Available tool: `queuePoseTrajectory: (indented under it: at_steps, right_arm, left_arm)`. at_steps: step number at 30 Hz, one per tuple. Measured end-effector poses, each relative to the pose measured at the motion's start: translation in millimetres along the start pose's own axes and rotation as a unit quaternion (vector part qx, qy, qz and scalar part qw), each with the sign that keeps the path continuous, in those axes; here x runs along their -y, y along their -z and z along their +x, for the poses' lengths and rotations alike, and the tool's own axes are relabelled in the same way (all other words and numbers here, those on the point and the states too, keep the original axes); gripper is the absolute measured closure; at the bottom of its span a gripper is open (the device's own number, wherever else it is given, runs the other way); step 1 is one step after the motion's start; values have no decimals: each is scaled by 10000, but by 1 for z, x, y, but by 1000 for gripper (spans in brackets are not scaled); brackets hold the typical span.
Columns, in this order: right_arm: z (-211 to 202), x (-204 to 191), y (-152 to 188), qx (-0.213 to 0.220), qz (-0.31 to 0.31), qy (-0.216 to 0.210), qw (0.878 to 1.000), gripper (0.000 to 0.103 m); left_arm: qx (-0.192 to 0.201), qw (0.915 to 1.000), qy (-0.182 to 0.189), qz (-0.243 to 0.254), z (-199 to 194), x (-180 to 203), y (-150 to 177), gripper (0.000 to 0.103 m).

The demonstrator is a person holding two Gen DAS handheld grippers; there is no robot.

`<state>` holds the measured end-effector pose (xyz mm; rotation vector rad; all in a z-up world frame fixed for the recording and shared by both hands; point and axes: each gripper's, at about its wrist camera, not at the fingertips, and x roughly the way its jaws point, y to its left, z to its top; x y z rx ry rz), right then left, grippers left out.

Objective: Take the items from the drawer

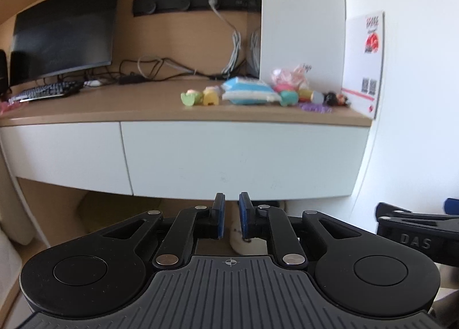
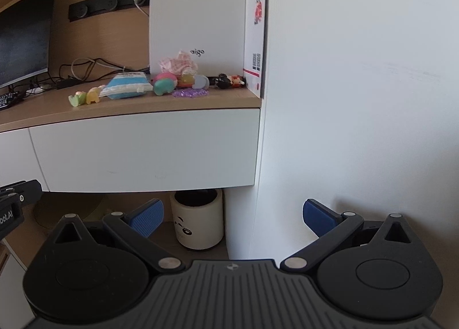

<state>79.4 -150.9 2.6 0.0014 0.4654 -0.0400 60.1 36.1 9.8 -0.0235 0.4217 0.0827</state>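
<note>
**A:** Where is the drawer [image 1: 243, 154]?

**B:** Under the wooden tabletop [image 1: 120, 105], a white front panel, pushed flush and closed. A second white front [image 1: 60, 154] sits just left of it. In the right wrist view the same drawer [image 2: 143, 148] ends against the white wall [image 2: 358, 99].

**A:** And the left hand-held gripper [image 1: 229, 214]?

**B:** Low in front of the drawer, below its bottom edge. Its blue pads are drawn nearly together with only a narrow slit between them, and nothing is pinched there. Behind the slit you see a pale mug on the floor, not between the pads.

**A:** The right hand-held gripper [image 2: 232, 218]?

**B:** Spread wide, both blue pads far apart and empty. Between them, further back, stands a cream mug with a panda face [image 2: 198, 220] on the floor beneath the drawer, next to the wall.

**A:** What lies on top?

**B:** A cluster of small things near the right end: a blue and white pouch [image 2: 127, 86], a green toy [image 2: 77, 98], a yellow toy [image 2: 94, 95], a teal and pink round toy [image 2: 165, 83], a crumpled pink wrapper [image 2: 180, 63], a purple beaded piece [image 2: 190, 93] and a small dark-haired figurine [image 2: 231, 80]. Behind them stands a white box marked "aigo" [image 2: 198, 13]. Further left are a dark monitor [image 1: 64, 27], a keyboard [image 1: 46, 92] and tangled cables [image 1: 149, 67].
</note>
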Motion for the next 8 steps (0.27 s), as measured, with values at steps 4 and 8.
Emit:
queuePoseTrajectory:
  at_steps: [4,8]
  right_arm:
    - [12,1,1,-97,-73,95,9999,0]
    - [21,-1,5,-142,-257,120,9995,0]
  left_arm:
    - [-44,9999,-77,125,12,10,-1,90]
    - [37,9997,70,235,16,16,2,90]
